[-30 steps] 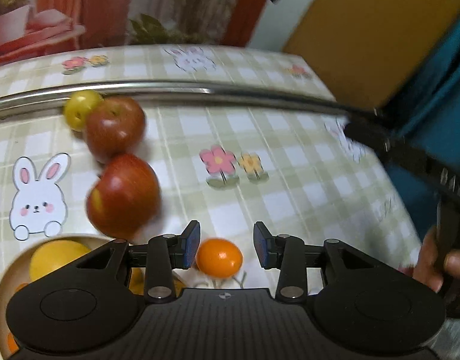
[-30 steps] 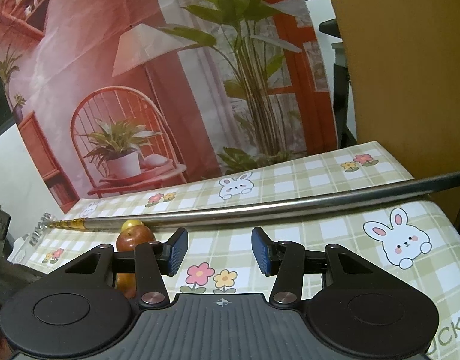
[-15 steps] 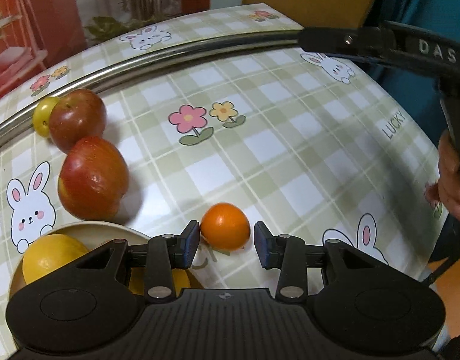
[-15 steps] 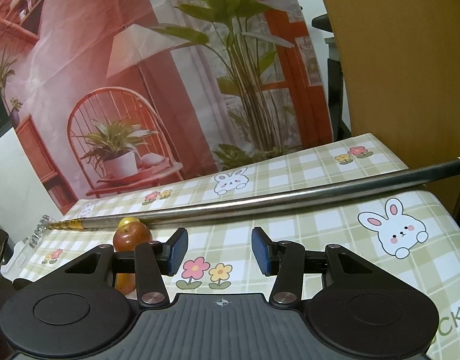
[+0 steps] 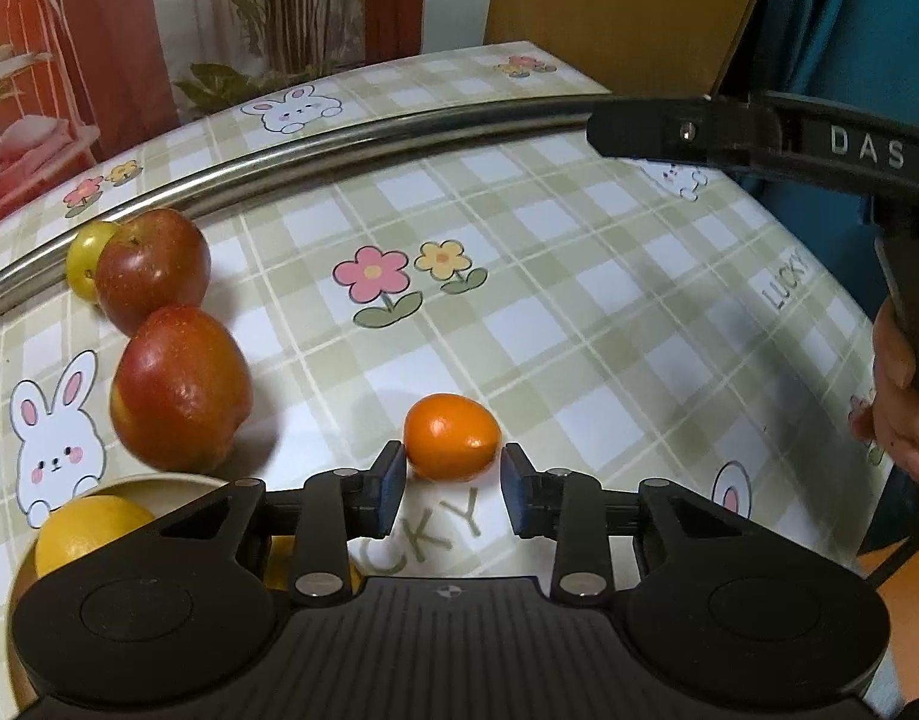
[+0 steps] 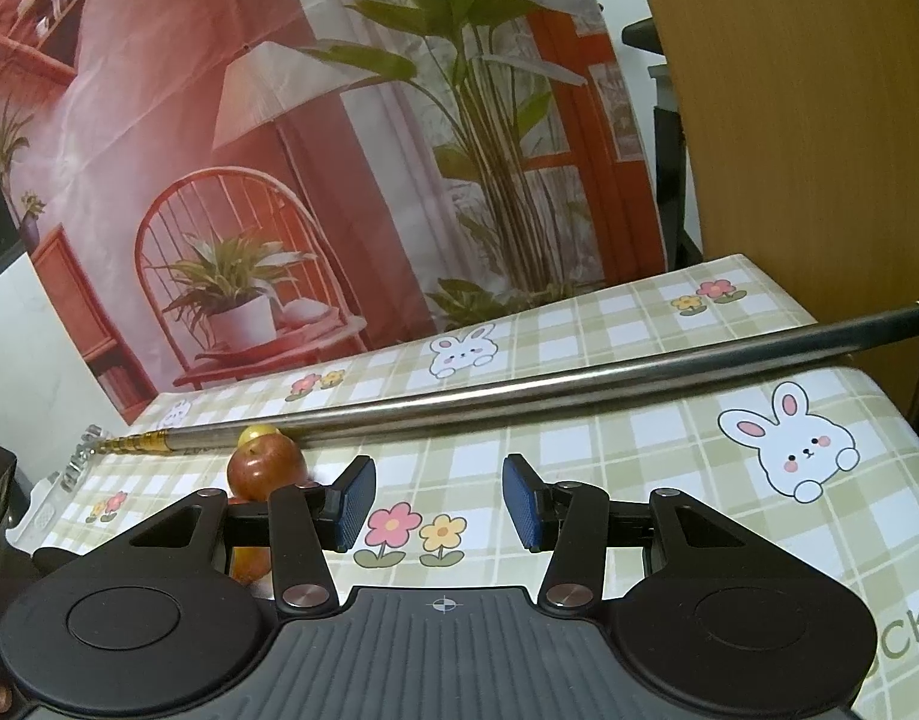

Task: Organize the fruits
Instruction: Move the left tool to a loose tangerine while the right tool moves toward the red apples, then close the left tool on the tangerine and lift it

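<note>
While the small orange (image 5: 452,437) sits on the checked bench (image 5: 579,312) between its spread jaws, the left gripper (image 5: 453,489) hovers low; the right gripper (image 6: 438,501) gapes empty.

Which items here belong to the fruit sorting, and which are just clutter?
Job:
- small round orange tangerine, between the open left tongs
- two red apples
- small yellow-green fruit
- cream bowl holding yellow lemon

Lying about:
- long silver metal pole

left wrist: low, near tablecloth (image 5: 579,276) | right wrist: higher | shared: pole (image 6: 579,384)
</note>
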### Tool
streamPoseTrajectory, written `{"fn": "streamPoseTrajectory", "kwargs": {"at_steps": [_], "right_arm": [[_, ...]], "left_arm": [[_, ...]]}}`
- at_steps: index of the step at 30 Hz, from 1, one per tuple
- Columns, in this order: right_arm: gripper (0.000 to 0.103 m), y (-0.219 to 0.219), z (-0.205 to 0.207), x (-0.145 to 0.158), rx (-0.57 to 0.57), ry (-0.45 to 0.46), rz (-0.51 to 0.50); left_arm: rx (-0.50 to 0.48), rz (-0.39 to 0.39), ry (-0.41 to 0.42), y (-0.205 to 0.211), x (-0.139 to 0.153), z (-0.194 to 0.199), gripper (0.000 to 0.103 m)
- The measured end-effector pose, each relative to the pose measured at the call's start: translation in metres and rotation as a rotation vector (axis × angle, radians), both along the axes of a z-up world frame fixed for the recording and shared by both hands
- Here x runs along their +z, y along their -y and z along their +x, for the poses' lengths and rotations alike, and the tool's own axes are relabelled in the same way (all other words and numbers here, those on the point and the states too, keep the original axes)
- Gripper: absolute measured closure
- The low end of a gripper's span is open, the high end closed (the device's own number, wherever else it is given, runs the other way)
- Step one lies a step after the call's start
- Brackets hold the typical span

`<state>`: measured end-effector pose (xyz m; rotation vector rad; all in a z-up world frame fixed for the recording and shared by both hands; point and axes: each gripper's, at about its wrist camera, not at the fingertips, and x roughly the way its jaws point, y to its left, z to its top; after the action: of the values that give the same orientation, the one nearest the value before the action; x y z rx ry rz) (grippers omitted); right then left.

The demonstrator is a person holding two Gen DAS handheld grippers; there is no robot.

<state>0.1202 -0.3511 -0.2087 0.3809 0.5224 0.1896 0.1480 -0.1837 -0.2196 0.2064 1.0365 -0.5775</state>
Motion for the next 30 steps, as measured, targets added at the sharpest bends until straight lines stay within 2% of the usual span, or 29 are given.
{"fn": "streamPoseTrajectory", "kwargs": {"at_steps": [13,26,30], "right_arm": [[0.059,0.001,-0.001,-0.006,-0.007,-0.015,0.001],[0.059,0.001,-0.002,-0.009,-0.012,-0.025,0.011],[0.059,0.001,-0.004,-0.009,-0.014,-0.028,0.009]], "left_arm": [[0.012,-0.02,0.057,0.016,-0.005,0.008,0.064],[0.014,-0.022,0.076,0.024,-0.008,0.01,0.063],[0.017,-0.05,0.078,0.018,-0.004,0.006,0.064]]}}
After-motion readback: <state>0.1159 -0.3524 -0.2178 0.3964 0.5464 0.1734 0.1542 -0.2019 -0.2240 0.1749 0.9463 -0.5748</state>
